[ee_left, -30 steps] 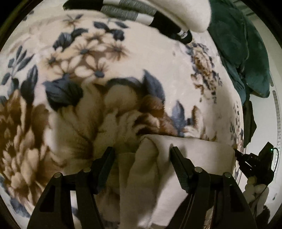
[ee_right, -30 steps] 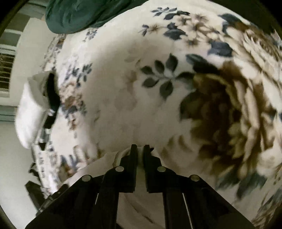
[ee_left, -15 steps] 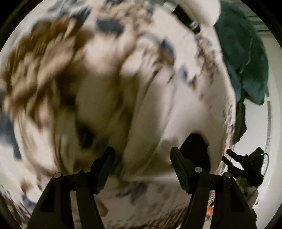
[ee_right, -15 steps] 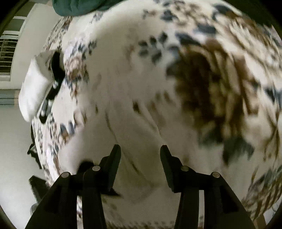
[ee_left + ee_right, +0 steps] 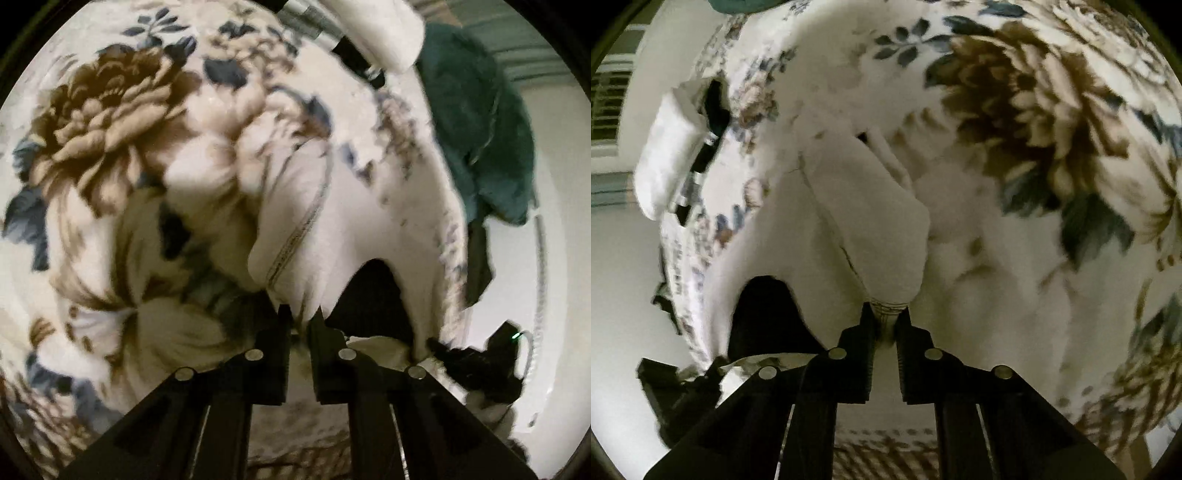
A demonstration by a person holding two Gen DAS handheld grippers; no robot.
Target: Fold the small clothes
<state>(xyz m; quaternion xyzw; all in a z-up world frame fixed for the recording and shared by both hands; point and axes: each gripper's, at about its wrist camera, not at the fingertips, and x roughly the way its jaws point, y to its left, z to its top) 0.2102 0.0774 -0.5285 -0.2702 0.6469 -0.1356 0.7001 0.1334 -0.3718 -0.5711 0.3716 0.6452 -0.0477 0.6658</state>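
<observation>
fabric filled the left wrist view: the left gripper [image 5: 300,320] had its jaws clenched on the hem of a cream garment [image 5: 295,206] lying on the floral blanket [image 5: 103,110], a dark green cloth [image 5: 480,129] beyond. in the right wrist view, the right gripper [image 5: 886,317] pinched what looked like another edge of it, blurred.

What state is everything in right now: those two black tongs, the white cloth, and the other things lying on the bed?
Left tongs: shut on the white garment's edge.
Right tongs: shut on its ribbed hem.
White garment: bunched, pinched at two spots.
Floral blanket: spread out, rumpled.
Green cloth: crumpled heap, unfolded.
Striped black and grey pile: appears folded, set aside at the blanket's edge.
</observation>
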